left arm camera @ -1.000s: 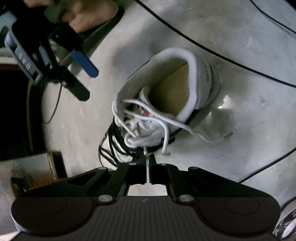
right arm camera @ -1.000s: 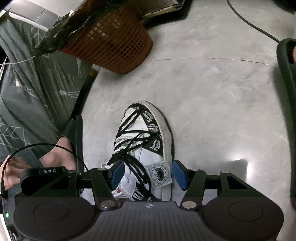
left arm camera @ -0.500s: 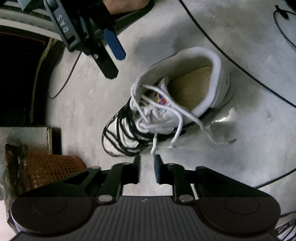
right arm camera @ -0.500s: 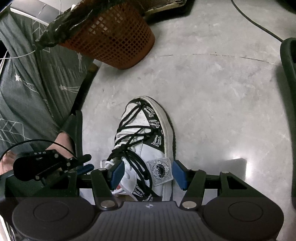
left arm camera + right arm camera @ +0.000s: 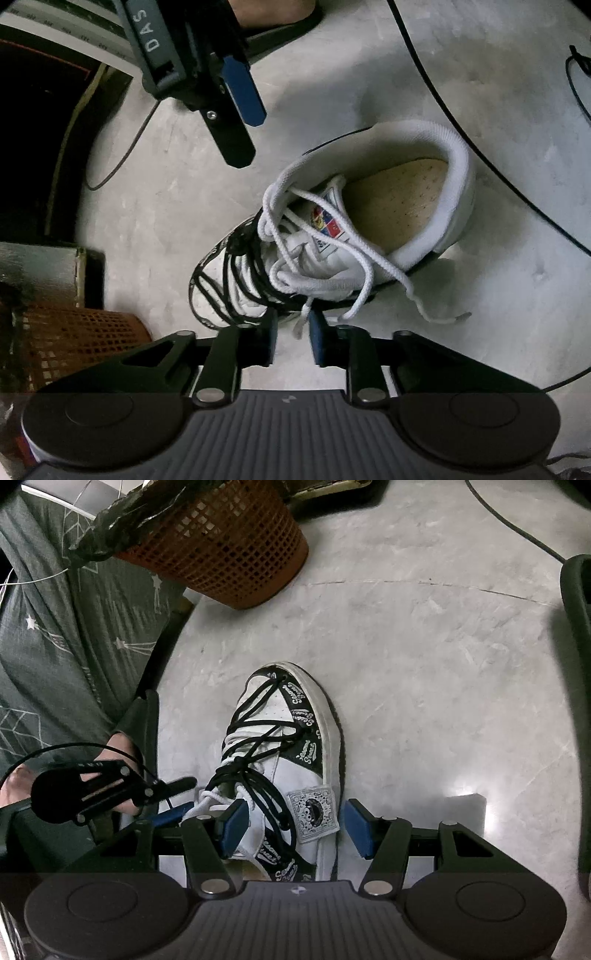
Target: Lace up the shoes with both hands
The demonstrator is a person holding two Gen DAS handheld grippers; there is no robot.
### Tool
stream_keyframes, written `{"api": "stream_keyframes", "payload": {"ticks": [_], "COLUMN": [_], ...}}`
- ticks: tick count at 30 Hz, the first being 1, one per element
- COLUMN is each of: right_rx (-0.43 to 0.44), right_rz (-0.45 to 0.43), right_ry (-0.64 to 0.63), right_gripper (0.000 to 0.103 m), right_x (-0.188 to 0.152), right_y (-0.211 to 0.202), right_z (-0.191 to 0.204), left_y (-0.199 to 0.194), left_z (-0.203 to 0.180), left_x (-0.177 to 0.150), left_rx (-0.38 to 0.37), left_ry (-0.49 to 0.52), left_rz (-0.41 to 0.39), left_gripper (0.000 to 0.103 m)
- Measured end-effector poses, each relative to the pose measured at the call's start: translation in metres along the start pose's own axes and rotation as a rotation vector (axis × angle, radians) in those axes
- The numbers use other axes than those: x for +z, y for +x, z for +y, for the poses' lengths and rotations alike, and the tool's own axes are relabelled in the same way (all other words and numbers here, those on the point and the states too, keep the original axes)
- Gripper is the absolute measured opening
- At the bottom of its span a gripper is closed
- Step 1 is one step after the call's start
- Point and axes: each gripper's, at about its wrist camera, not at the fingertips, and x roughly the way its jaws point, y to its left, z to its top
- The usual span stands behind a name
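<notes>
Left wrist: left gripper pointing steeply down, jaws closing around a white lace end, pads not yet pressing. Shoe lying on grey floor.

Right wrist: right gripper hovering wide open over the shoe; orange basket standing beyond.

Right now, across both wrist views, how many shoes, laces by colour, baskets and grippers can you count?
Shoes: 1, the shoe
White laces: 1, the white lace
Black laces: 1, the black lace
Baskets: 1, the orange basket
Grippers: 2, the left gripper, closing around a white lace end, and the right gripper, open
Total: 6
</notes>
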Motion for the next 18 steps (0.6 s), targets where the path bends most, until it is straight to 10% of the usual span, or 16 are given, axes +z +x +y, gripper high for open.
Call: {"api": "stream_keyframes", "payload": {"ticks": [18], "right_rx": [0.020], "right_rz": [-0.007], "right_ry": [-0.008], "right_gripper": [0.062], "right_x": [0.002], "right_y": [-0.002], "right_z": [0.004], "left_y": [-0.010], "left_z": [0.002], "left_x": [0.003], "left_rx": [-0.035], "left_ry": [-0.018], "left_rz": [-0.010], "left_gripper": [0.004]}}
